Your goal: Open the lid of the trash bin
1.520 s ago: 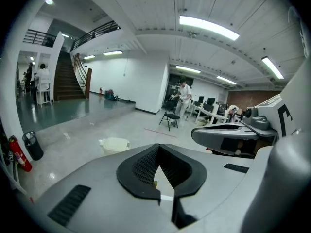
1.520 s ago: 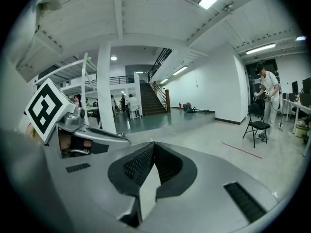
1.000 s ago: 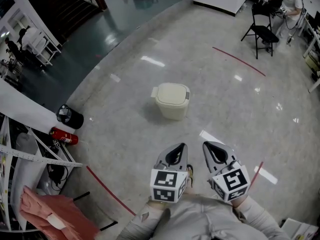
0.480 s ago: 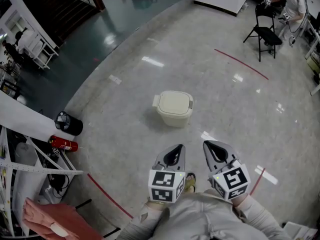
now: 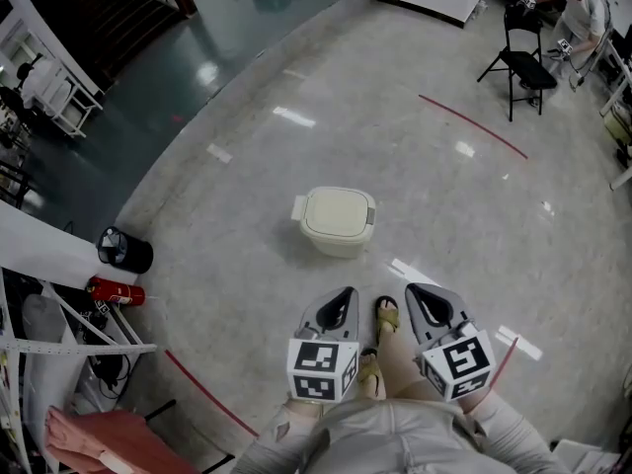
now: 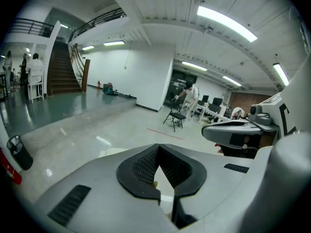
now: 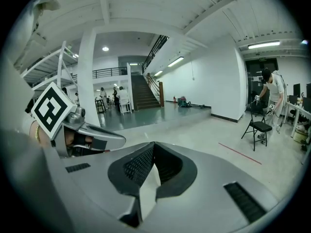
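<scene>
The cream trash bin (image 5: 337, 221) stands on the pale floor ahead of me with its lid down. My two grippers are held side by side, low in the head view and well short of the bin. The left gripper (image 5: 343, 295) has its jaws together with nothing between them, and so has the right gripper (image 5: 419, 292). In the left gripper view the jaws of the left gripper (image 6: 158, 148) meet at the tip, and a pale edge of the bin (image 6: 113, 151) shows just beyond them. In the right gripper view the right gripper (image 7: 154, 145) is likewise shut and the bin is hidden.
A sandalled foot (image 5: 386, 313) is stepping between the grippers. At the left are a small black bin (image 5: 124, 250), a red fire extinguisher (image 5: 116, 291) and a metal rack (image 5: 69, 339). A folding chair (image 5: 523, 63) and a person (image 5: 578, 8) are at the far right.
The person has walked forward: a foot now shows between the grippers, and the bin has drifted slightly down in the head view. Both grippers stay shut, held as before.
</scene>
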Demonstrator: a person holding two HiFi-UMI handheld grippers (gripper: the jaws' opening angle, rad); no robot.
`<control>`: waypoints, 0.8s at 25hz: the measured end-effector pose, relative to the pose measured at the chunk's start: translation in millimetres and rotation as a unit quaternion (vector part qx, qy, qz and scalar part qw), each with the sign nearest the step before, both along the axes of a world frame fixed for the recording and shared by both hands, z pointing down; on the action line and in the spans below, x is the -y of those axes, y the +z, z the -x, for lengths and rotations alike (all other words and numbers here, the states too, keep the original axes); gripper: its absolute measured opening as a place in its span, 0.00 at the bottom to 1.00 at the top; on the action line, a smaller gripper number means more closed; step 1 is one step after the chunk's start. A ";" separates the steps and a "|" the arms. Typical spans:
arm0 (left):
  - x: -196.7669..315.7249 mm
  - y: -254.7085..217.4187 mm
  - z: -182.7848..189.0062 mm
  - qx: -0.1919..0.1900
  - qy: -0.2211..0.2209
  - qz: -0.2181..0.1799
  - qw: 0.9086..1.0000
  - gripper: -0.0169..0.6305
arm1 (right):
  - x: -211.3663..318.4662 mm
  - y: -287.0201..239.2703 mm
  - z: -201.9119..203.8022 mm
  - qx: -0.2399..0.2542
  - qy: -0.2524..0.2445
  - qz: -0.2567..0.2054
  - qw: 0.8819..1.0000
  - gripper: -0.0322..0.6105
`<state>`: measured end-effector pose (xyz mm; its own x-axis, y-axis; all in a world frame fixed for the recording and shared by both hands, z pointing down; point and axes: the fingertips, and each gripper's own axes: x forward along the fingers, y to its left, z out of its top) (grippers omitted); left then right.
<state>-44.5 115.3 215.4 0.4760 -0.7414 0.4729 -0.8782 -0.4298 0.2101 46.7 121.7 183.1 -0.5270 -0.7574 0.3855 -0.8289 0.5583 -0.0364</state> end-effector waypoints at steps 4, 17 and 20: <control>17.2 12.5 -4.9 -0.004 -0.009 0.016 1.000 0.03 | 22.2 17.5 -9.5 -0.001 0.007 0.024 1.000 0.05; 88.0 86.0 -14.6 -0.001 -0.040 0.065 0.997 0.03 | 141.1 95.3 -9.9 -0.018 -0.019 0.059 0.998 0.05; 101.4 111.2 -15.4 0.002 -0.040 0.077 0.996 0.03 | 163.9 123.0 -5.8 -0.028 -0.028 0.069 0.997 0.05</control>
